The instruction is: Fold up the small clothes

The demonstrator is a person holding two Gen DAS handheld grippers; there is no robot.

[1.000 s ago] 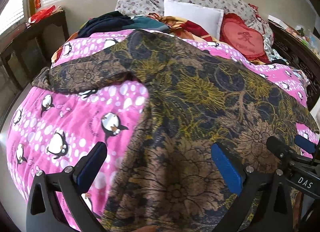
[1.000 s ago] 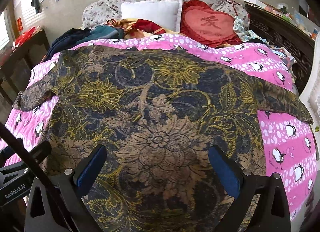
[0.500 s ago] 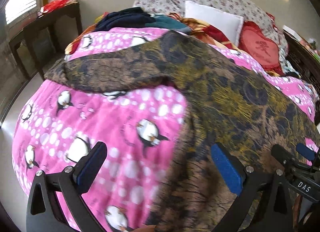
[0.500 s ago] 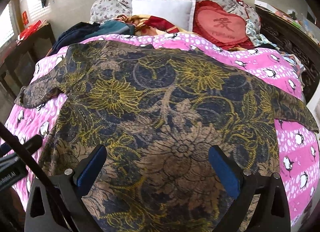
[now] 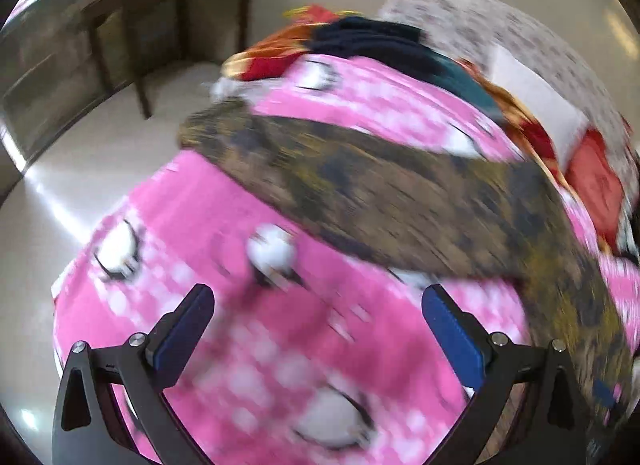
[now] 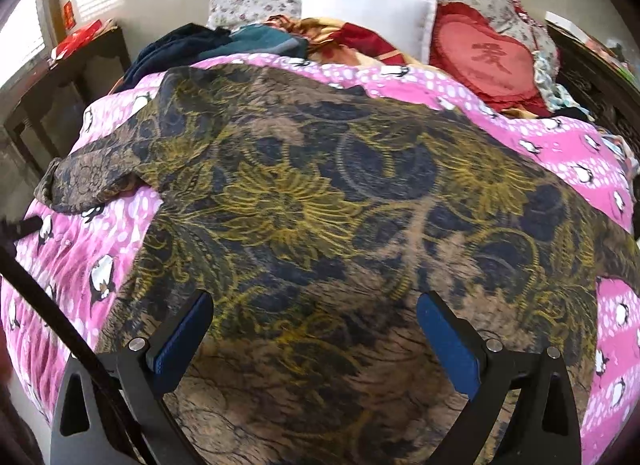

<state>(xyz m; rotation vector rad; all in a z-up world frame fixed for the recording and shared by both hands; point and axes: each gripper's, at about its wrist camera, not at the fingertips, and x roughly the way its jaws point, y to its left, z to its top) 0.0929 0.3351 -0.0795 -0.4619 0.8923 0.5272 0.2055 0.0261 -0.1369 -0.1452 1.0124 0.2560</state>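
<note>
A brown, navy and gold floral shirt (image 6: 328, 217) lies spread flat on a pink penguin-print quilt (image 6: 76, 249). Its left sleeve (image 6: 92, 181) stretches toward the bed's left edge. My right gripper (image 6: 314, 341) is open and empty, hovering over the shirt's lower body. In the blurred left wrist view, my left gripper (image 5: 318, 329) is open and empty over the quilt (image 5: 248, 345), with the shirt's left sleeve (image 5: 320, 177) ahead of it and the shirt body at the right.
A pile of dark and red clothes (image 6: 224, 45), a white pillow (image 6: 368, 17) and a red heart cushion (image 6: 488, 57) sit at the bed's head. A dark wooden table (image 5: 160, 13) stands left of the bed, with bare floor (image 5: 80, 169) between.
My left gripper has swung left, off the shirt body, and now faces the left sleeve and the bed's left edge. My right gripper moved slightly closer over the shirt.
</note>
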